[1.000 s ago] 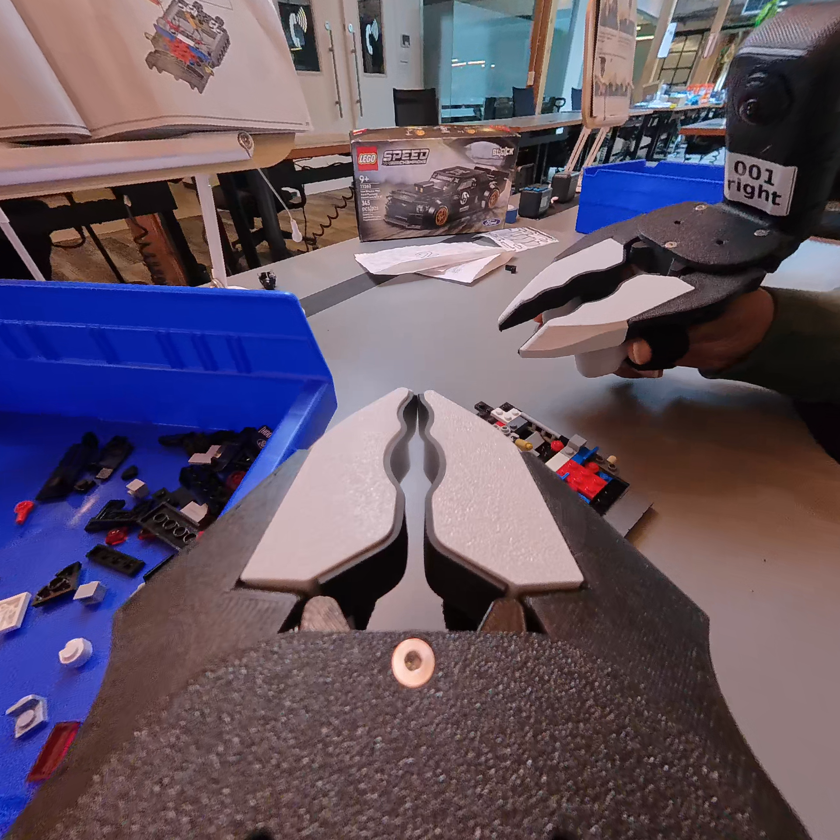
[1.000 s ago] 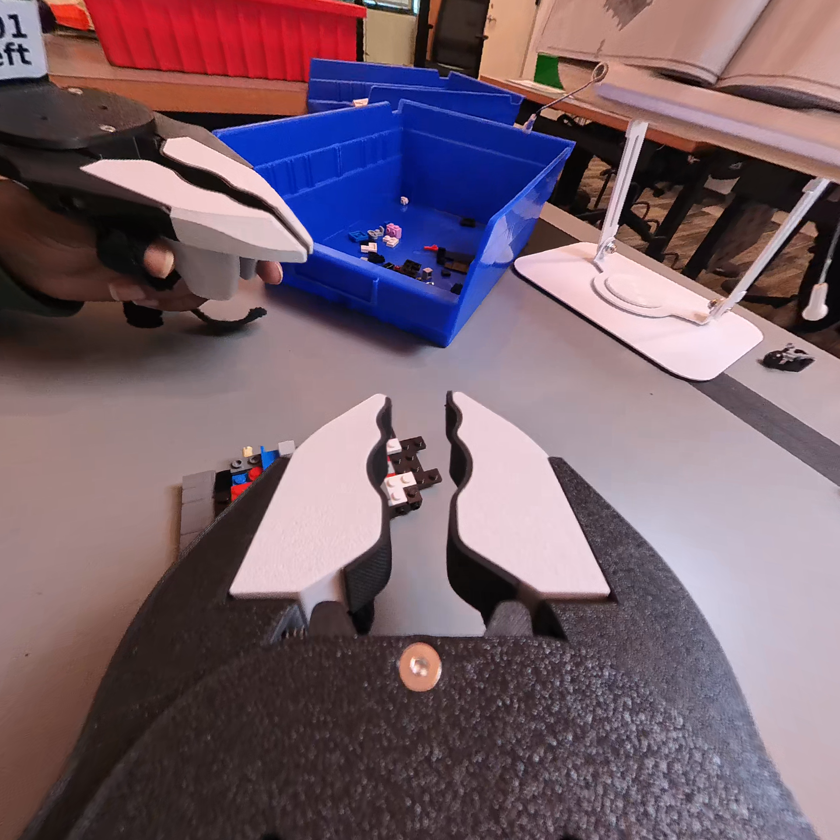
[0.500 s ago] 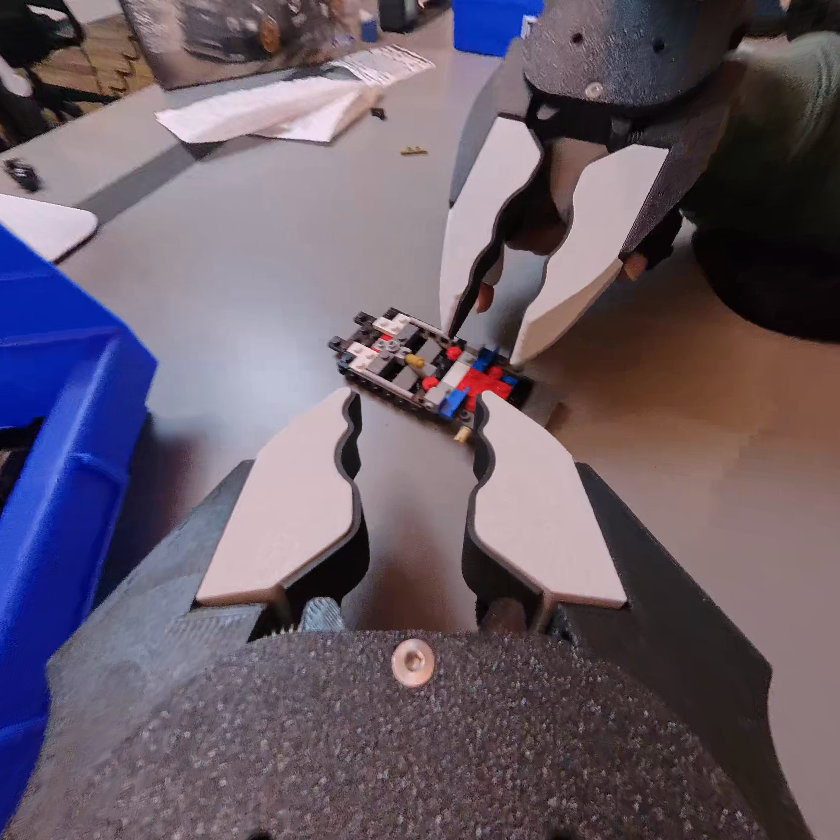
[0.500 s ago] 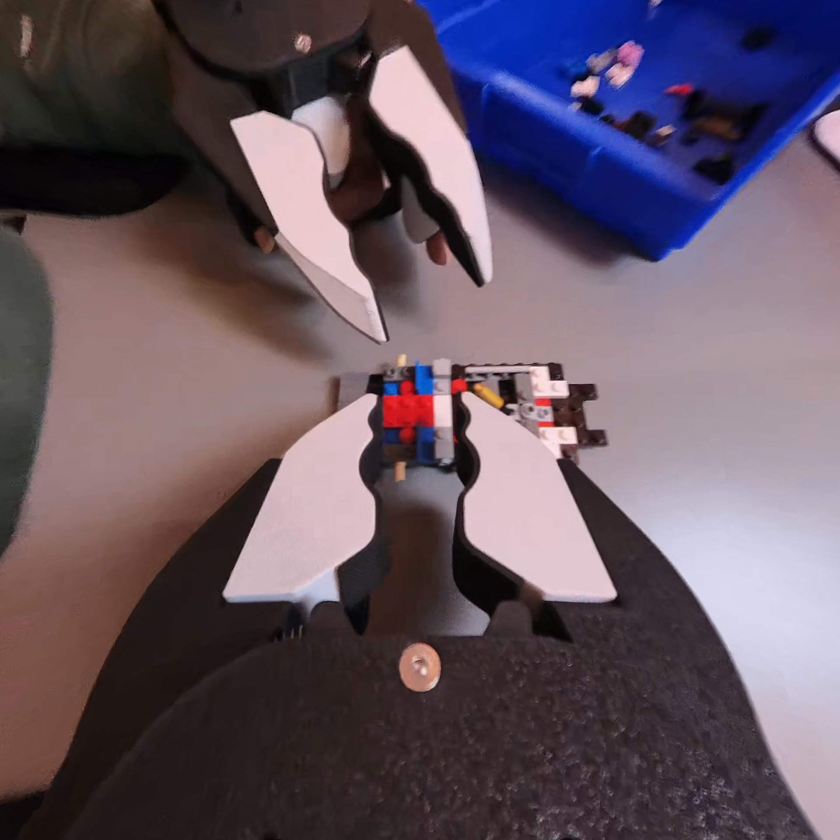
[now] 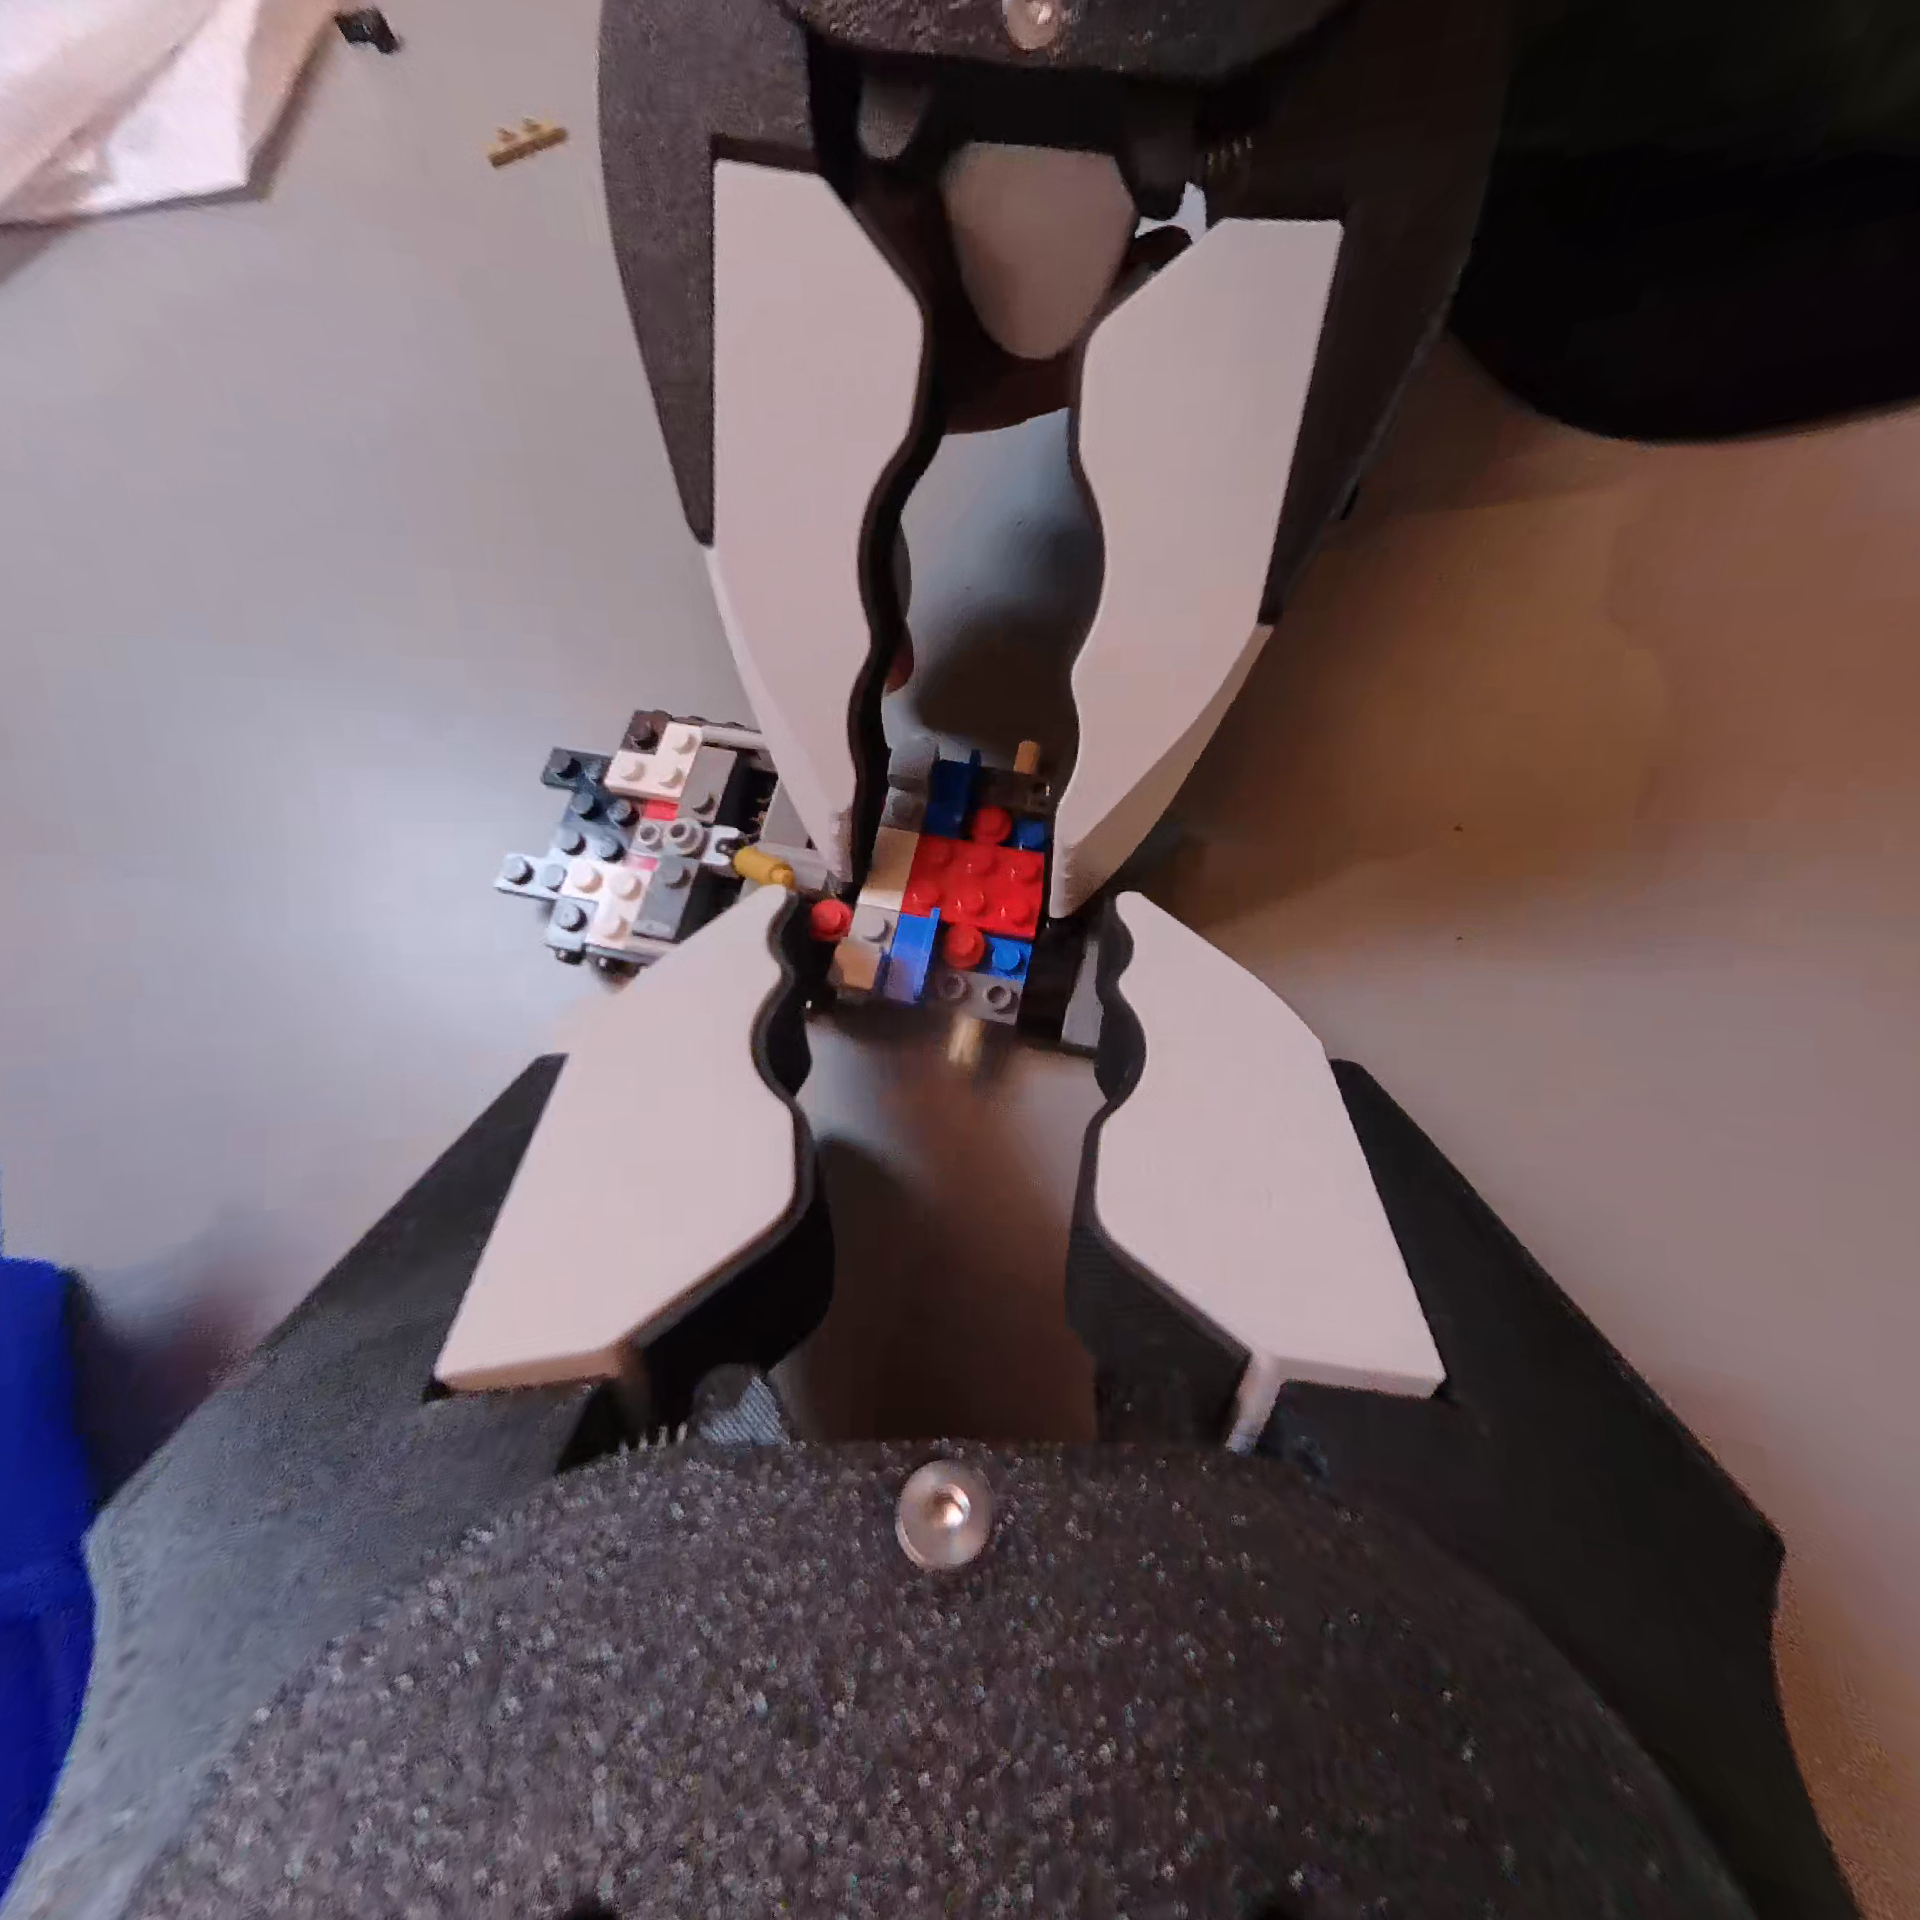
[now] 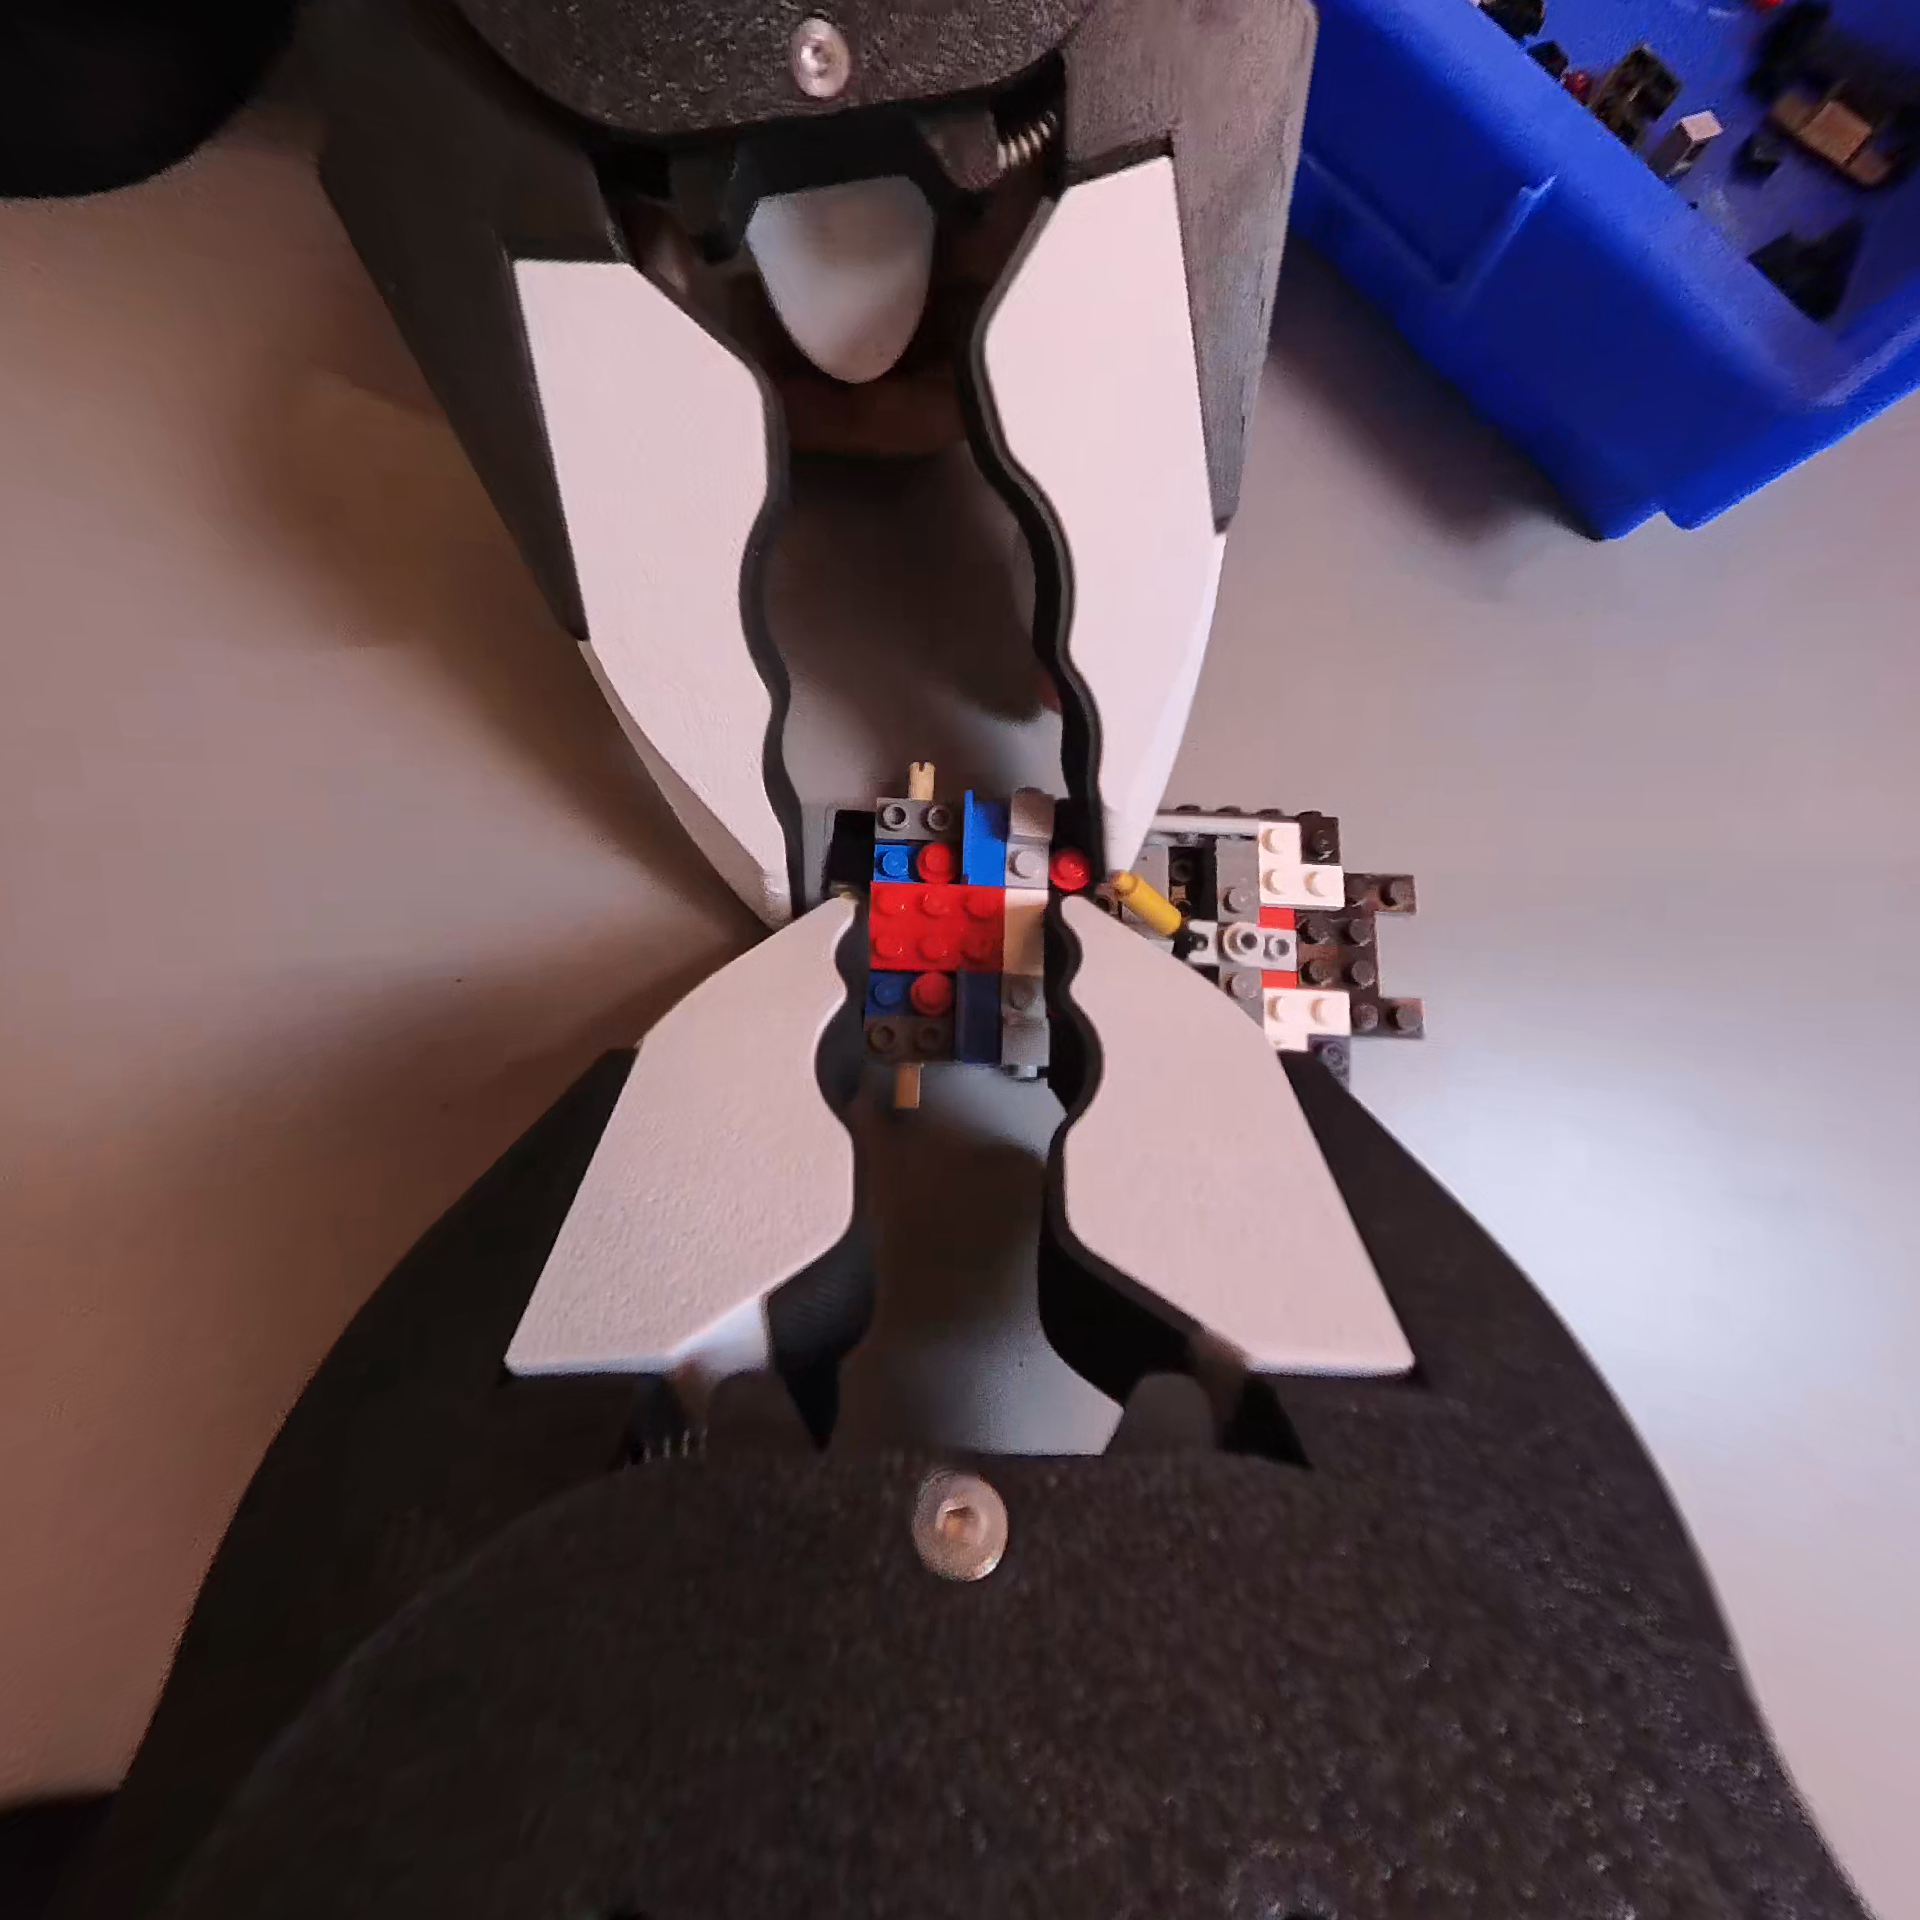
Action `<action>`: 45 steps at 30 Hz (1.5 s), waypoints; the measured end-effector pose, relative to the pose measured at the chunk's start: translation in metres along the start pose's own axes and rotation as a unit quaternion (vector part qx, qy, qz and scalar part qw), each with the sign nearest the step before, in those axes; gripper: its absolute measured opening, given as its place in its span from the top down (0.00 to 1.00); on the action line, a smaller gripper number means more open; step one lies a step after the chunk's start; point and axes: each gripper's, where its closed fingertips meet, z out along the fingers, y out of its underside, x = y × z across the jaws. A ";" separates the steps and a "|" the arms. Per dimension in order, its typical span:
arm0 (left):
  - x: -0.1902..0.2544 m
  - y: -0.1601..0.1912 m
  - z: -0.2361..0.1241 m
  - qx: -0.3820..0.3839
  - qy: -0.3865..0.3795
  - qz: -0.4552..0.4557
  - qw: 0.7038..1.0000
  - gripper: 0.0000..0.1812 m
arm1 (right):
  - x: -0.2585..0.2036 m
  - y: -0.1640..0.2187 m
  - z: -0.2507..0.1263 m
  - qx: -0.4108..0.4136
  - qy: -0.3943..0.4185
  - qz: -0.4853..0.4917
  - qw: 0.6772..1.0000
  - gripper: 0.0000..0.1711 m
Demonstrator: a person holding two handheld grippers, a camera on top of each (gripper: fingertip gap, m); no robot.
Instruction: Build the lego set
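A small brick assembly (image 5: 634,831) lies flat on the grey table (image 5: 312,520), with a red, blue and tan middle section and a white, grey and black end. It also shows in the right wrist view (image 6: 1299,935). My left gripper (image 5: 945,914) is open and points down. Its fingertips (image 5: 727,966) stand on either side of the red section with a gap on both sides. My right gripper (image 6: 956,920) comes from the opposite side, and its pads (image 6: 800,966) lie flush against both sides of the red-and-tan section. The two grippers meet tip to tip over the assembly.
A blue bin (image 6: 1558,312) with loose small bricks stands at the upper right of the right wrist view; its corner (image 5: 31,1455) shows in the left wrist view. White paper (image 5: 125,104) and a small tan piece (image 5: 525,140) lie farther off. The tips of both grippers are at nearly the same place. The small tan piece (image 5: 525,140) is about 30 cm from both grippers' fingertips.
Both grippers tilted down and closed in on the brick assembly from opposite sides. My left jaws went from shut to wide open. My right jaws widened a little and now sit around the red section.
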 end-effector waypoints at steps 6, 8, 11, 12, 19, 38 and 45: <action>0.001 0.002 0.000 0.005 0.007 -0.019 1.000 0.70 | -0.001 0.000 0.000 -0.013 -0.001 -0.006 1.000 0.82; 0.001 0.002 0.000 0.005 0.007 -0.021 1.000 0.70 | -0.001 -0.001 0.001 -0.013 -0.004 0.000 1.000 0.82; 0.001 0.002 0.000 0.004 0.007 -0.022 1.000 0.70 | 0.000 -0.001 0.001 -0.008 -0.008 0.010 1.000 0.82; 0.001 0.002 0.000 0.004 0.006 -0.023 1.000 0.70 | 0.000 -0.001 0.001 -0.003 -0.011 0.016 1.000 0.82; 0.000 0.003 -0.002 0.005 0.010 -0.030 0.999 0.70 | 0.002 -0.004 0.001 0.033 -0.041 0.075 0.996 0.83; 0.011 0.008 -0.013 0.011 0.035 -0.009 0.999 0.64 | -0.010 -0.007 0.004 -0.032 -0.011 0.032 0.999 0.82; 0.003 0.017 -0.031 0.015 0.042 -0.069 0.997 0.62 | 0.007 -0.012 -0.007 0.068 -0.048 0.149 0.985 1.00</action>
